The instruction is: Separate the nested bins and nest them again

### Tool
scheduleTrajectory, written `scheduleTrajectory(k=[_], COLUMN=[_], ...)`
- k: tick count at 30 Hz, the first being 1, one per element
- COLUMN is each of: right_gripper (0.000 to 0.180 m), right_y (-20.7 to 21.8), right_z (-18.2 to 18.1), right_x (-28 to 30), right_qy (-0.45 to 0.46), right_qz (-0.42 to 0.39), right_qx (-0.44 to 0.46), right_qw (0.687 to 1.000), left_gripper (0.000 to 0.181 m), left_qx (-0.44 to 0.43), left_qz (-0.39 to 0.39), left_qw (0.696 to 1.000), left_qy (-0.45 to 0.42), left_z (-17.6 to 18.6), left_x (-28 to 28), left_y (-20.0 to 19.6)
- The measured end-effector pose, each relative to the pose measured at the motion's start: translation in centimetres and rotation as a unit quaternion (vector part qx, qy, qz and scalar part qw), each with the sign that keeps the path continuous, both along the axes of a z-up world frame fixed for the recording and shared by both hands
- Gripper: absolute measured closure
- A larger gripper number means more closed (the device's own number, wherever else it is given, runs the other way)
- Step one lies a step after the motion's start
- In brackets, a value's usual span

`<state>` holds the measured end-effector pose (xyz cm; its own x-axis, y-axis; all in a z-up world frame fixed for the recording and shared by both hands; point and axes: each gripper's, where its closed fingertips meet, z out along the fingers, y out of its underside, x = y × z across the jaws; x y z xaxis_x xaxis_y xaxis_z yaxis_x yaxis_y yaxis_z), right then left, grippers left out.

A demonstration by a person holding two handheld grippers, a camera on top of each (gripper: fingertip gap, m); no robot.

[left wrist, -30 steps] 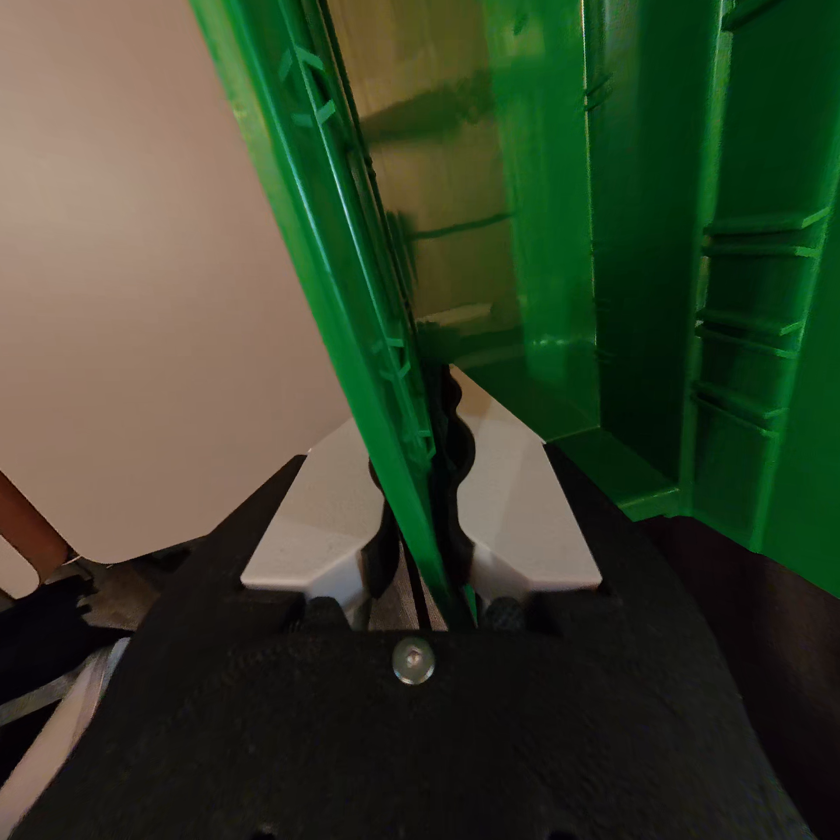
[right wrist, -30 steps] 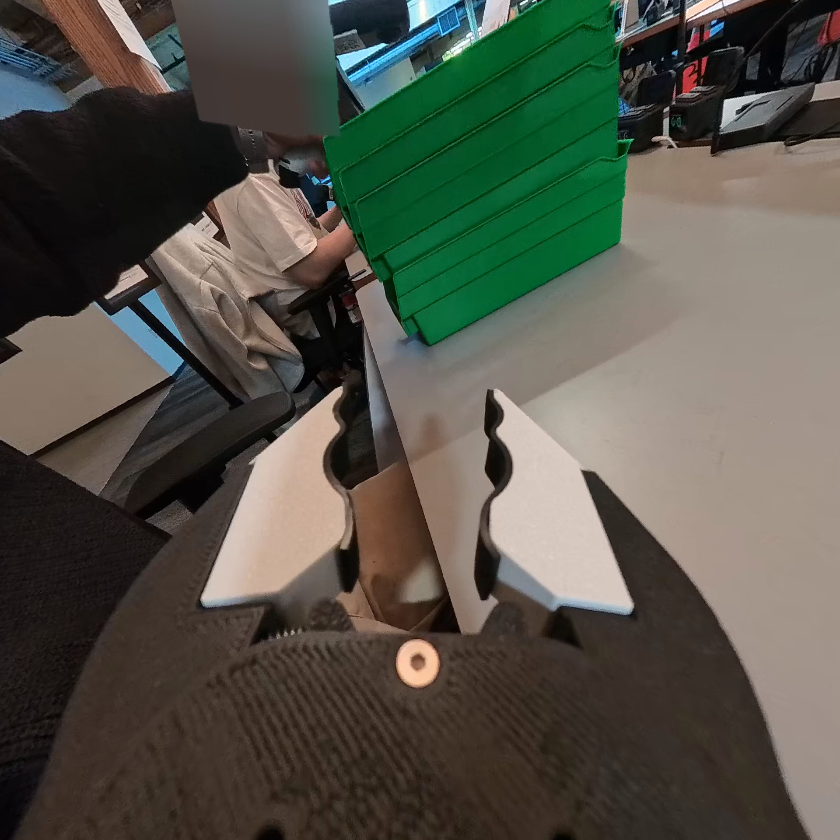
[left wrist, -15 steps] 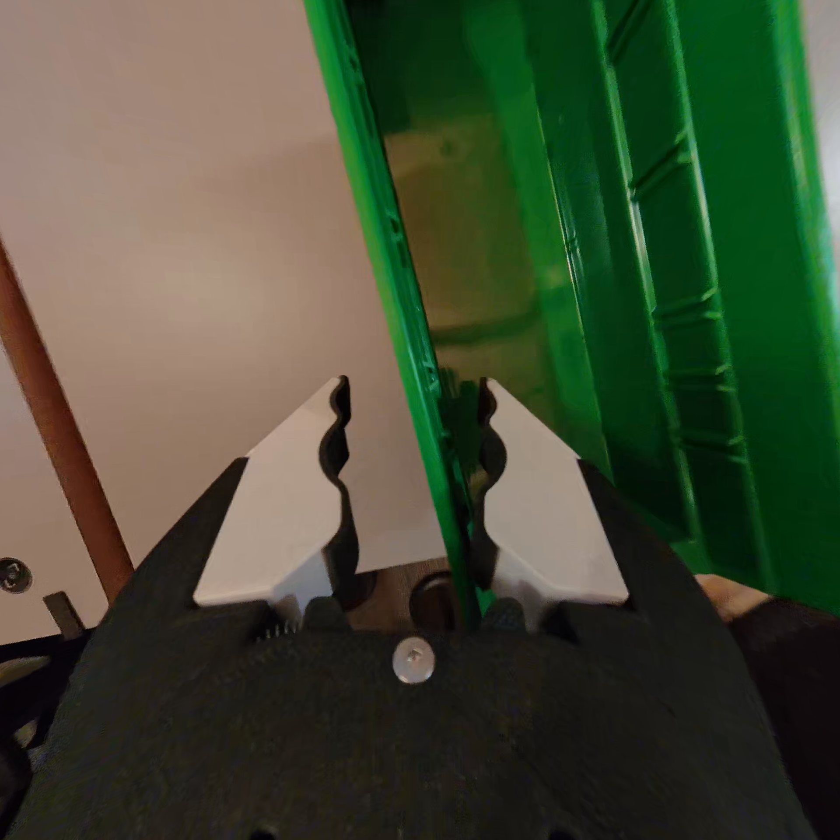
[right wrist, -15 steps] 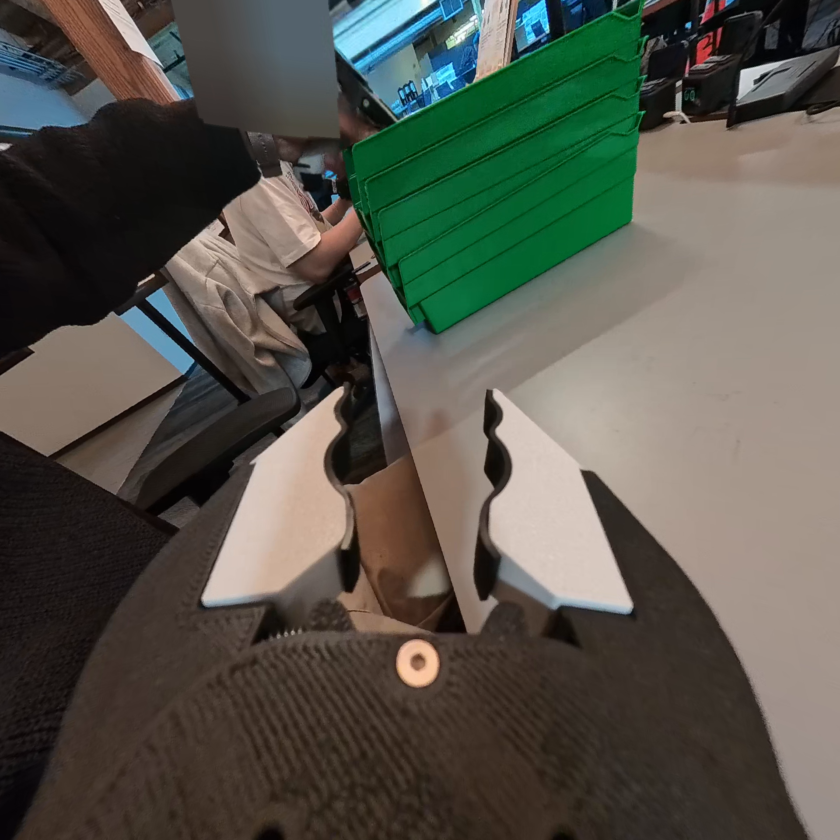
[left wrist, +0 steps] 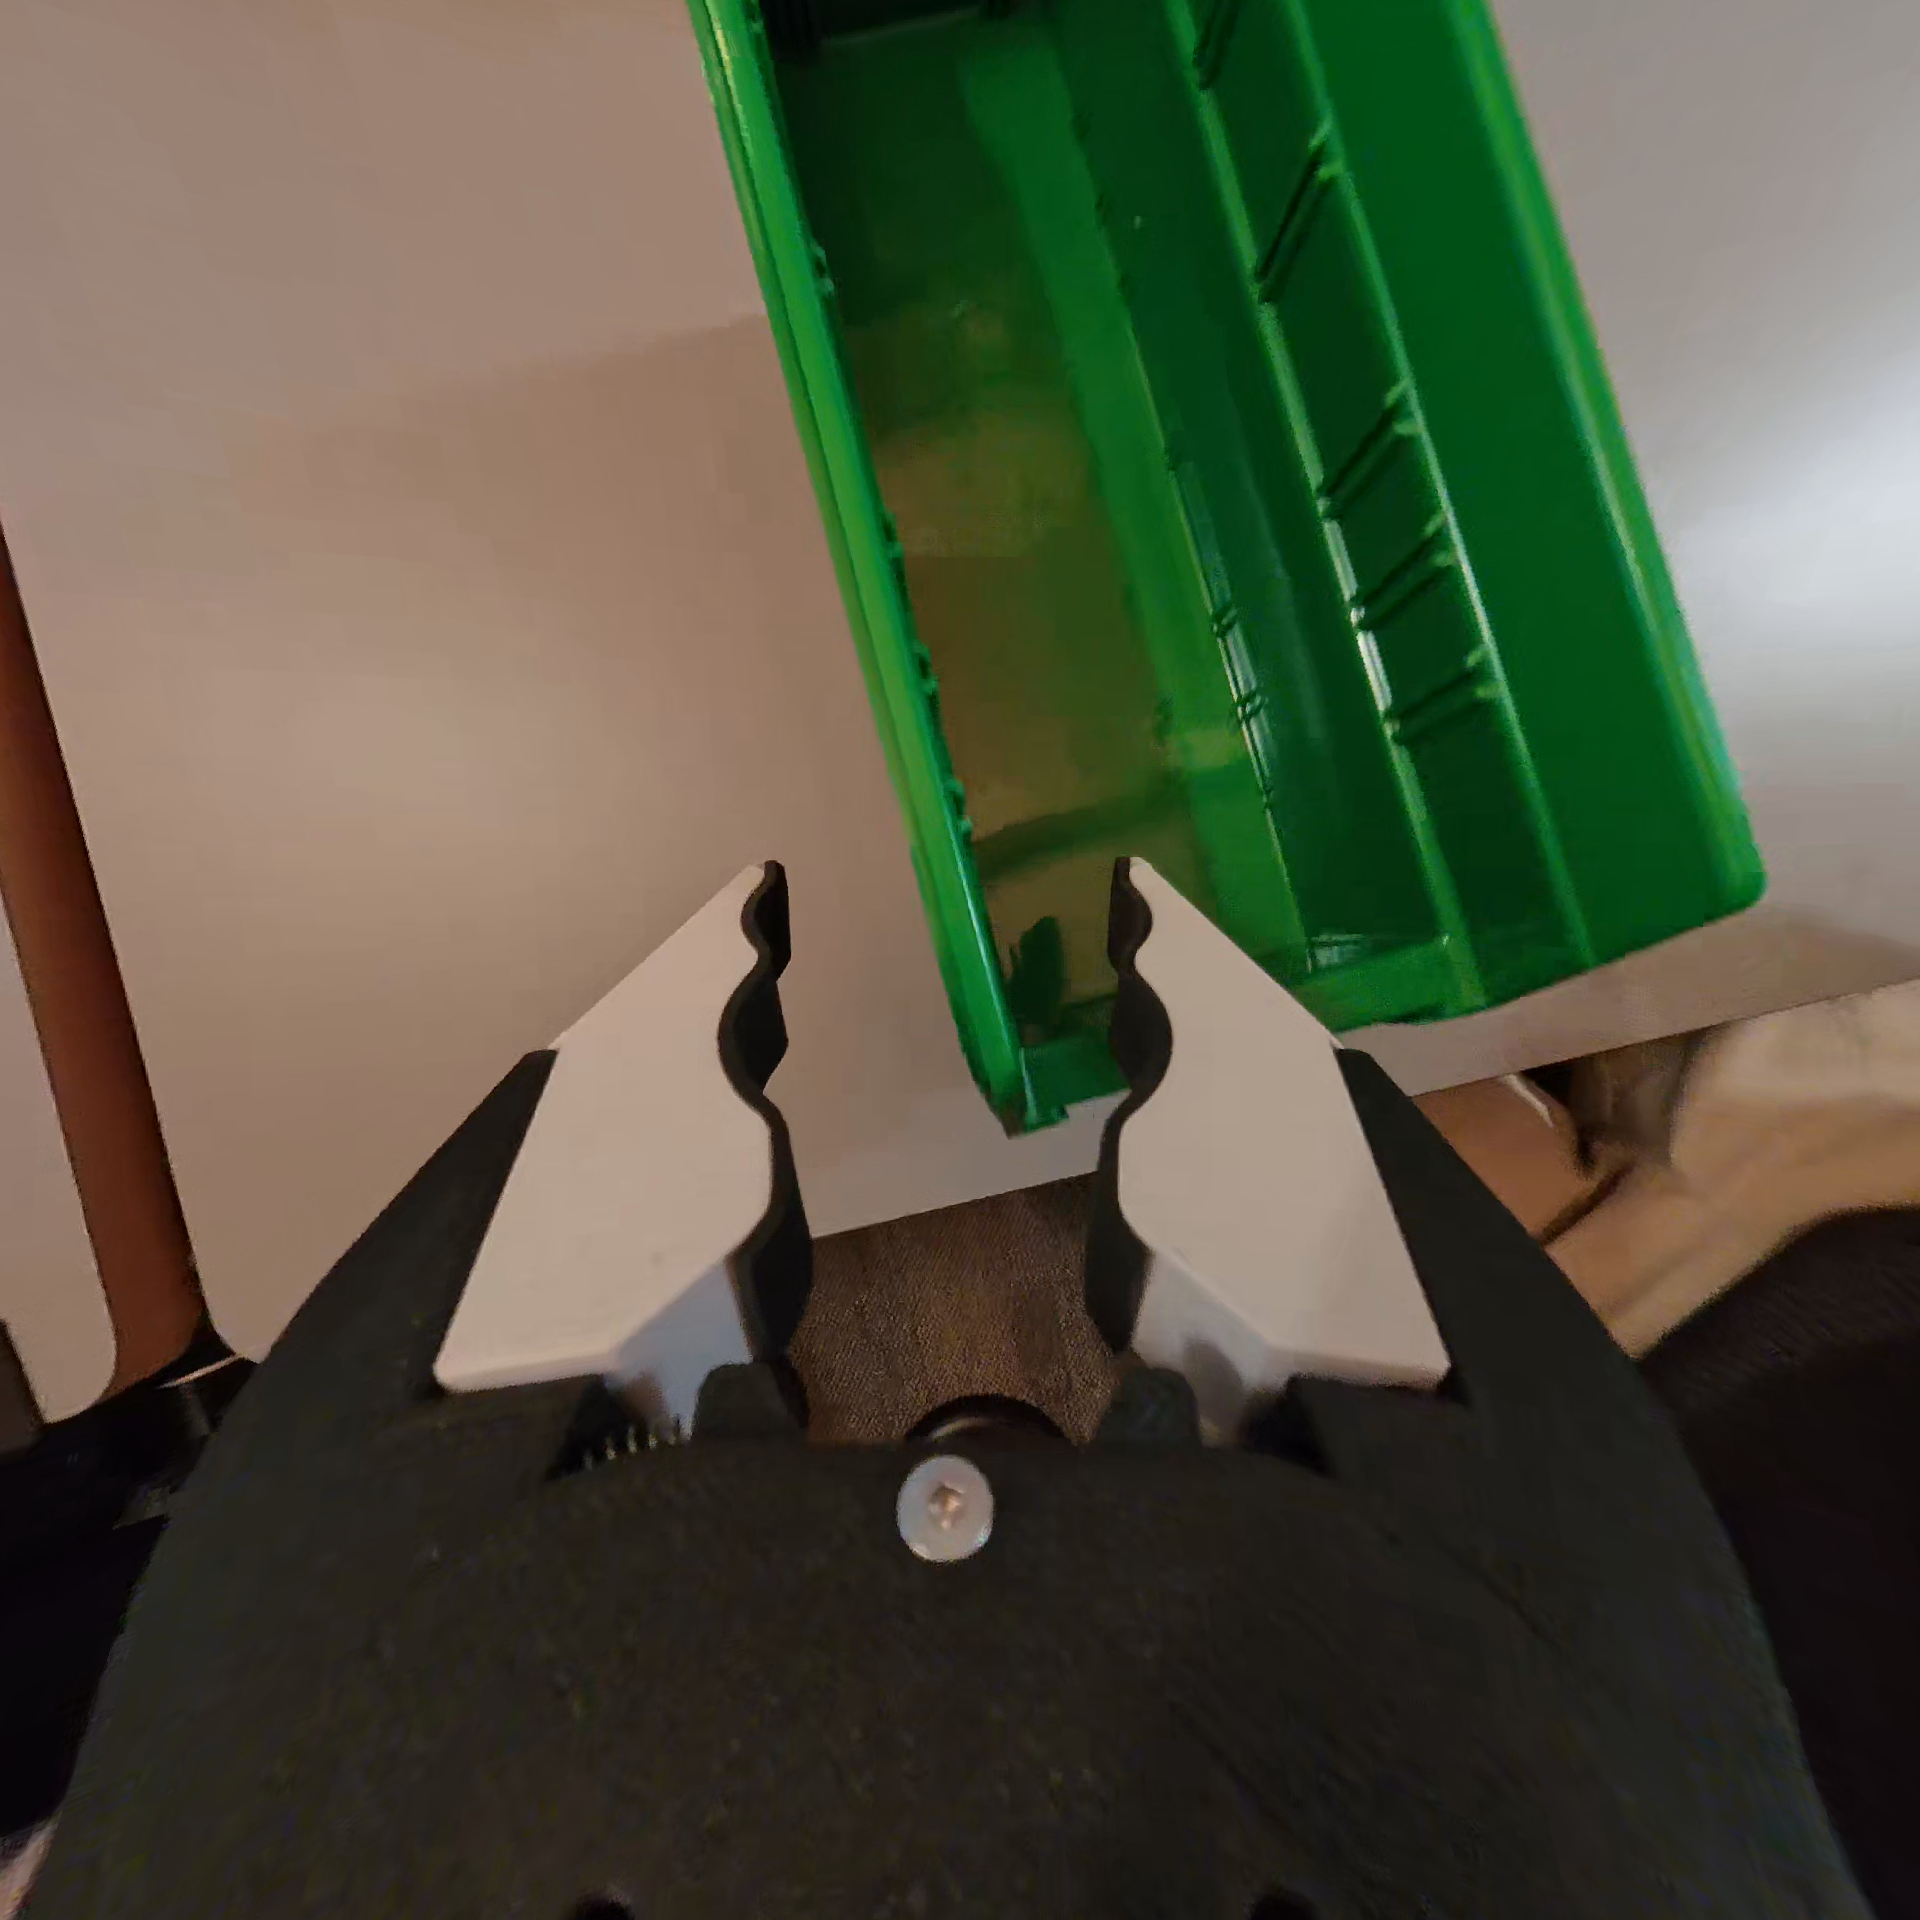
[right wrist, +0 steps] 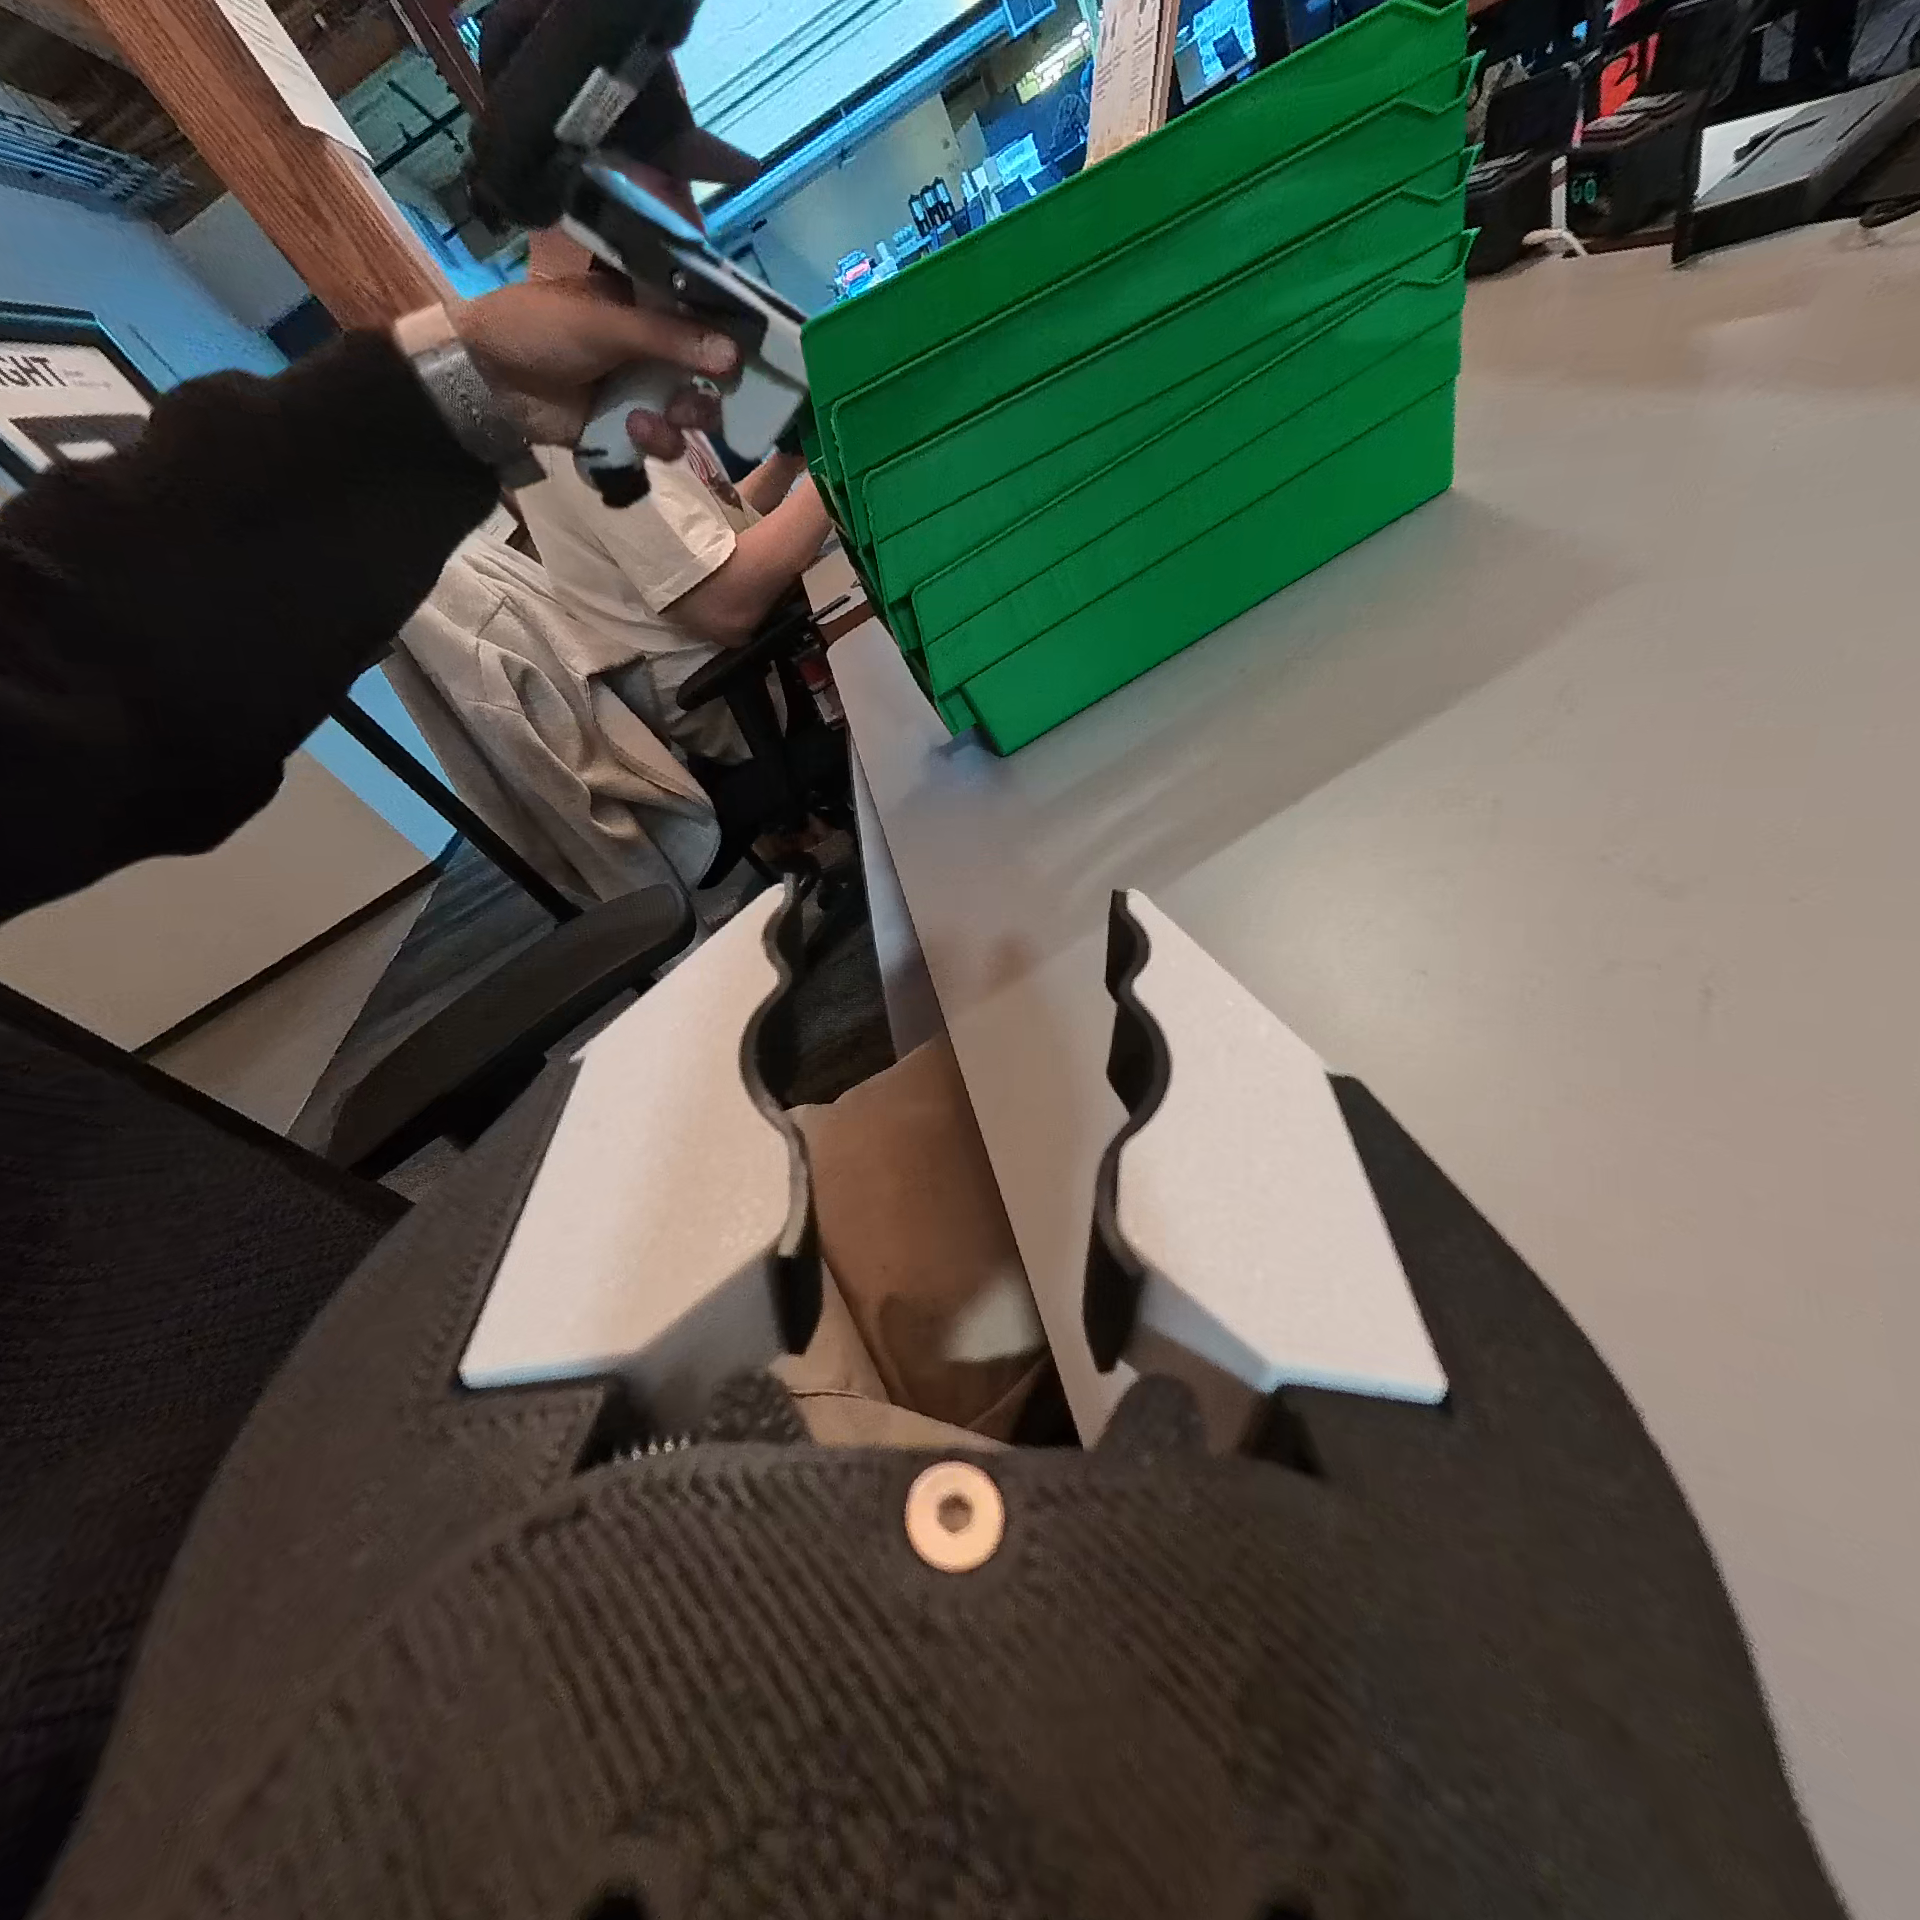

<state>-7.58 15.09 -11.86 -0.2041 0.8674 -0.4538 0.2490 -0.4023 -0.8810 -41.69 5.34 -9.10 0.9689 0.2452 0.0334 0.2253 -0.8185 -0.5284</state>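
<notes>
Several green bins (right wrist: 1143, 447) stand nested in one stack at the far left of the grey table (right wrist: 1558, 935). The left wrist view looks down into the top bin (left wrist: 1195, 520), which is empty. My left gripper (left wrist: 945, 883) is open, with the bin's near left corner (left wrist: 1003, 1060) showing between its fingers, farther off. In the right wrist view a hand (right wrist: 561, 353) holds that gripper at the near end of the stack, up by its top. My right gripper (right wrist: 945, 914) is open and empty over the table's left edge, well short of the stack.
A seated person in a white shirt (right wrist: 644, 561) and an office chair (right wrist: 499, 1029) are left of the table. A wooden post (right wrist: 270, 156) stands behind. Dark equipment (right wrist: 1787, 135) sits at the table's far right.
My left gripper was shut on the top bin's left wall, then opened and drew back, so the whole bin now shows. The right gripper stayed open and barely moved.
</notes>
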Motion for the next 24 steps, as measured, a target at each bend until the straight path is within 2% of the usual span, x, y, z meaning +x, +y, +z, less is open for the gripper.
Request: scheduleTrajectory(k=[2, 4, 6, 7, 8, 16, 18, 20, 24], right_gripper=[0.121, 0.121, 0.121, 0.121, 0.121, 0.121, 0.121, 0.121, 0.121], right_y=[-0.3, -0.6, -0.6, -0.6, -0.6, -1.1, -1.4, -1.6, -1.5], right_z=[0.1, 0.0, 0.1, 0.1, 0.2, -0.4, -0.5, -0.6, -0.7], right_x=[-0.1, -0.1, -0.1, -0.1, 0.0, -0.3, -0.3, -0.3, -0.4], right_qy=[0.001, -0.001, -0.001, 0.000, 0.001, -0.009, -0.012, -0.014, -0.016], right_qz=[0.004, 0.009, 0.005, 0.003, 0.000, 0.005, 0.009, 0.010, 0.009], right_qx=[-0.009, -0.014, -0.010, -0.007, -0.005, -0.002, 0.000, 0.008, 0.012], right_qw=[1.000, 1.000, 1.000, 1.000, 1.000, 1.000, 1.000, 1.000, 1.000], left_gripper=[0.119, 0.129, 0.140, 0.145, 0.150, 0.155, 0.165, 0.166, 0.144], left_qx=[-0.010, 0.011, 0.071, 0.088, 0.105, 0.191, 0.185, 0.159, 0.141], left_qz=[0.008, 0.043, 0.044, 0.055, 0.055, 0.076, 0.071, 0.062, 0.048], left_qw=[1.000, 0.999, 0.993, 0.990, 0.988, 0.979, 0.980, 0.985, 0.987], left_qy=[0.006, -0.003, -0.085, -0.098, -0.095, -0.019, -0.011, -0.019, -0.063], left_z=[-1.4, -2.8, -2.7, -2.7, -2.7, -2.1, -2.0, -2.0, -0.5], left_x=[0.2, 0.0, 1.8, 1.8, 1.7, 1.3, 0.8, 0.7, 0.7], left_y=[-1.2, -1.4, -0.6, -0.6, -0.6, -0.6, -0.9, -1.0, 0.1])
